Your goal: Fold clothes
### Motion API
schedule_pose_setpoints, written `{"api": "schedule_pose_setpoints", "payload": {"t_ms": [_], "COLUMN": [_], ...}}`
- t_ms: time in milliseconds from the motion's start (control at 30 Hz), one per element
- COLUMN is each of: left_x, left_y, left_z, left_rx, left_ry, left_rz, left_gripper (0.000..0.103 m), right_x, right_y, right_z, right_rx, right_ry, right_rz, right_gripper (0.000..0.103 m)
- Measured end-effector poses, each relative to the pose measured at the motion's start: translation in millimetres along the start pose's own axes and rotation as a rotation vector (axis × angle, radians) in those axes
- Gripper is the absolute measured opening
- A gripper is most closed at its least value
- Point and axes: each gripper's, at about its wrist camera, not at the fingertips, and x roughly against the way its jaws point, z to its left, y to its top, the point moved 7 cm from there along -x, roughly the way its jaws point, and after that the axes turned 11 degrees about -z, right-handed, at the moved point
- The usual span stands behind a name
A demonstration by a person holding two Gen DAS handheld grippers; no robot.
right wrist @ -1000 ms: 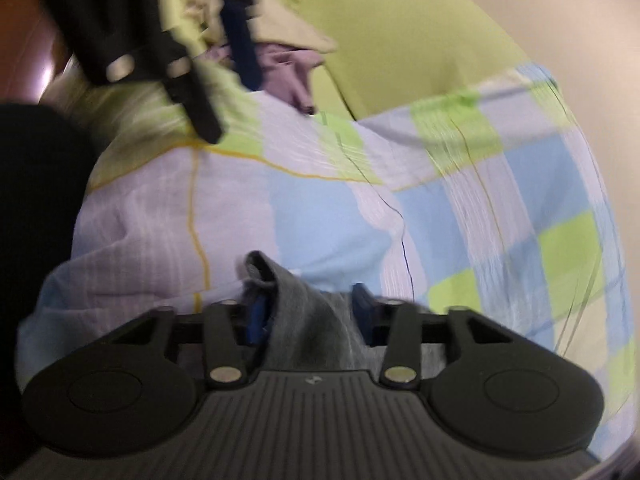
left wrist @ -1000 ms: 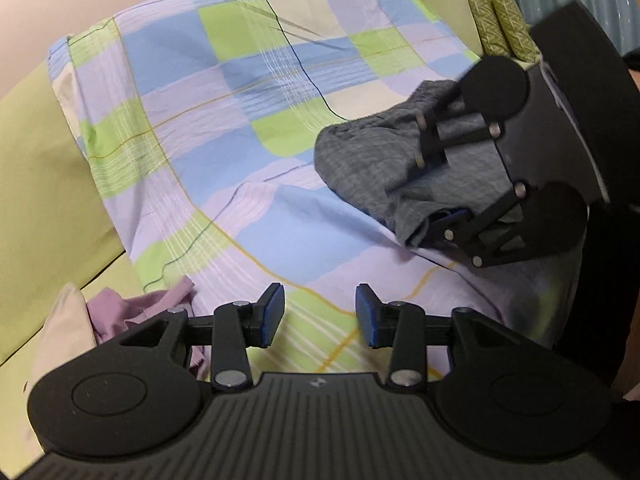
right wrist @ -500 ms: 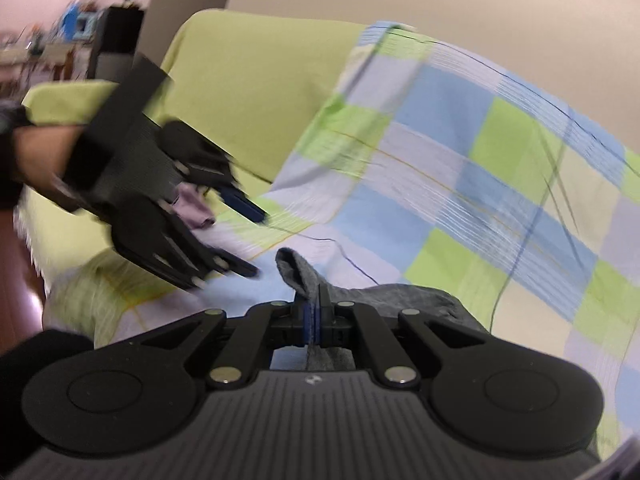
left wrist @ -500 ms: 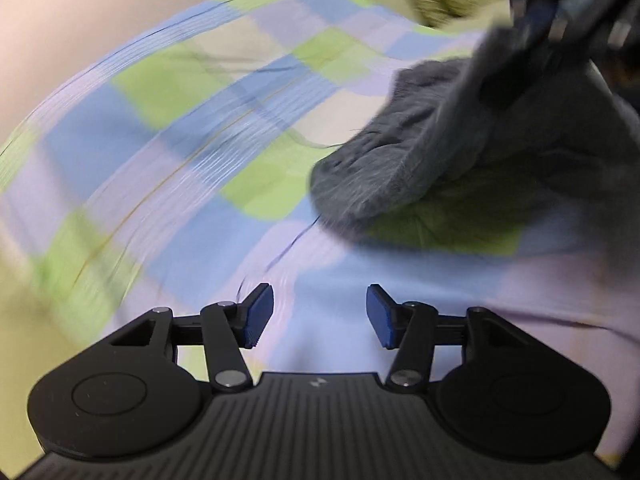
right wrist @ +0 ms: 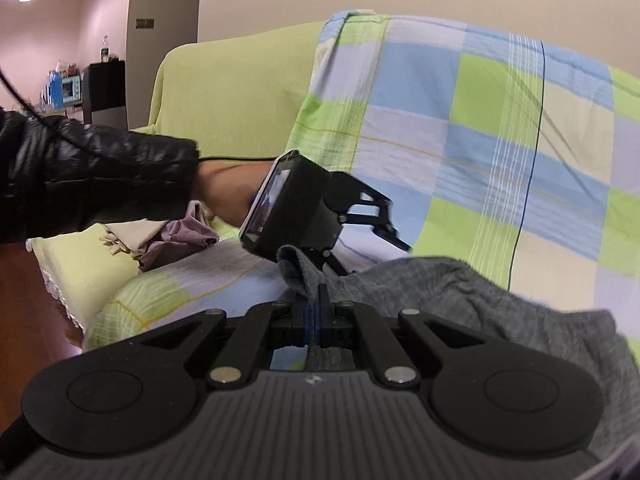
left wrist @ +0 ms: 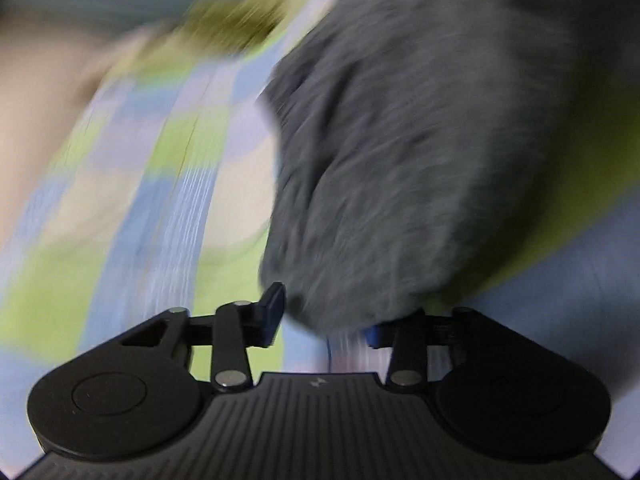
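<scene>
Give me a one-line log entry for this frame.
right gripper: shut on grey garment | left gripper: open, at garment edge | surface: checkered sheet

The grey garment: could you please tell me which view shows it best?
The right wrist view: the grey garment is sharp there, lying on the checked sheet with its edge pinched in the right gripper. The left wrist view shows it large but motion-blurred.

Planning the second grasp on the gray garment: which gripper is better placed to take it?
Left. The left gripper is open with the gray garment at its fingertips; the right gripper is already shut on an edge.
</scene>
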Motion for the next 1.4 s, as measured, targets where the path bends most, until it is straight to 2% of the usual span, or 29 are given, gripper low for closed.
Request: {"api": "schedule_pose_setpoints", "payload": {"t_ms": [33, 100, 200, 300, 400, 533, 633, 733, 867, 967, 1100, 1167, 1233, 1300, 1367, 1400], "left_x": [-4.8, -7.1, 1.1, 11.8, 4.8, -53.1, -112.8, -163.4, -221.9, -245.4, -255.4, -274.4, -286.9, -295.7, -299.9, -299.5], "left_y": [-0.7, -0.2, 11.3, 43.3, 90.6, 144.2, 165.8, 181.0, 198.5, 205.7, 212.1, 213.7, 215.2, 214.8, 211.8, 209.4], "left_z": [-0.4, 4.4, 32.2, 65.7, 104.5, 137.7, 145.6, 144.2, 124.4, 120.7, 131.5, 124.4, 117.4, 120.6, 128.0, 130.6], "left_rx": [-0.011, -0.007, 0.049, -0.005, -0.056, -0.108, -0.153, -0.115, -0.057, -0.031, 0.059, 0.077, 0.067, 0.112, 0.171, 0.191], "left_ry": [-0.032, -0.050, -0.039, -0.052, -0.073, -0.179, -0.231, -0.271, -0.338, -0.346, -0.311, -0.320, -0.316, -0.295, -0.279, -0.273], "left_rz": [0.032, 0.065, 0.094, 0.099, 0.094, 0.042, 0.024, 0.008, 0.037, 0.050, 0.023, 0.045, 0.068, 0.073, 0.069, 0.066], "left_gripper": [0.008, 0.004, 0.003, 0.003, 0.003, 0.002, 0.002, 0.002, 0.001, 0.001, 0.001, 0.002, 0.009, 0.013, 0.026, 0.037], "right_x": [0.2, 4.0, 18.3, 40.9, 80.7, 136.2, 178.2, 213.6, 233.4, 237.4, 259.9, 264.5, 255.2, 248.7, 247.8, 248.9], "right_y": [-3.0, -6.6, -8.8, -4.8, -0.5, -8.5, -34.2, -73.5, -122.1, -147.2, -151.8, -161.3, -181.8, -194.6, -196.6, -196.4], "right_z": [-3.8, -7.6, -18.5, -23.4, -35.3, -67.5, -98.8, -134.4, -169.3, -189.8, -202.7, -205.9, -213.5, -216.9, -217.5, -217.7], "right_rx": [-0.015, -0.049, -0.137, -0.190, -0.286, -0.434, -0.541, -0.658, -0.759, -0.813, -0.782, -0.781, -0.802, -0.834, -0.817, -0.813], "right_ry": [-0.001, -0.002, -0.001, -0.018, -0.082, -0.222, -0.345, -0.463, -0.554, -0.579, -0.645, -0.672, -0.663, -0.661, -0.670, -0.676], "right_rz": [0.001, -0.002, -0.038, -0.096, -0.186, -0.276, -0.302, -0.309, -0.277, -0.243, -0.298, -0.291, -0.254, -0.217, -0.207, -0.209], "right_gripper": [0.001, 0.001, 0.001, 0.001, 0.001, 0.001, 0.001, 0.001, 0.001, 0.001, 0.001, 0.001, 0.001, 0.001, 0.001, 0.003]}}
